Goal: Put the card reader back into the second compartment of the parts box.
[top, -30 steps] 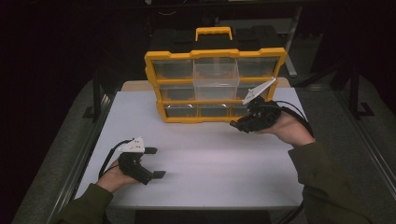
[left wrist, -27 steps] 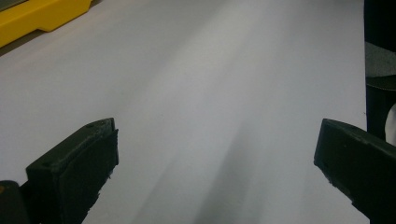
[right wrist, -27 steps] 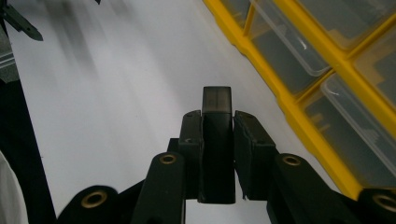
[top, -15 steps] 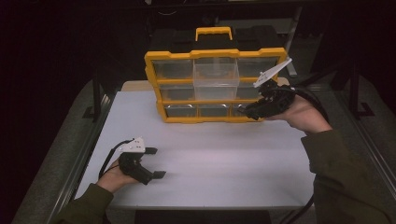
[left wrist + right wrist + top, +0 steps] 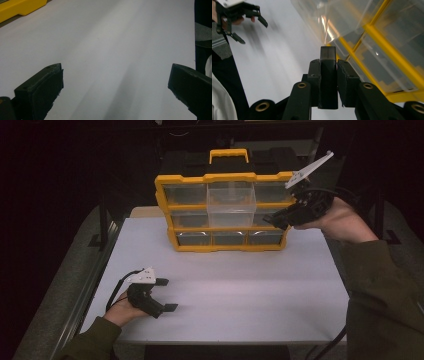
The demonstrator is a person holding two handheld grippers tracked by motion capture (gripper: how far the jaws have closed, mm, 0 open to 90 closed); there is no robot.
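At three o'clock of the yellow-framed organiser with clear plastic drawers (image 5: pixel 222 212), the right hand-held gripper (image 5: pixel 327 72) stays clamped on a small dark rectangular block (image 5: pixel 328 53), likely for a drawer. At seven o'clock, the left hand-held gripper (image 5: pixel 167 295) rests on the white bench (image 5: pixel 240 295), jaws apart, empty.

I seem to be working in a workshop or lab bay: my white counter (image 5: pixel 225 290) sits on a grey metal frame (image 5: pixel 75 285), a yellow parts organiser (image 5: pixel 225 212) with clear drawers stands on it, and the surroundings are dark, with black stands.

Glossy clear plastic drawers (image 5: pixel 231 205) in a yellow plastic organizer (image 5: pixel 223 179) (matt white tabletop (image 5: pixel 240 285)).
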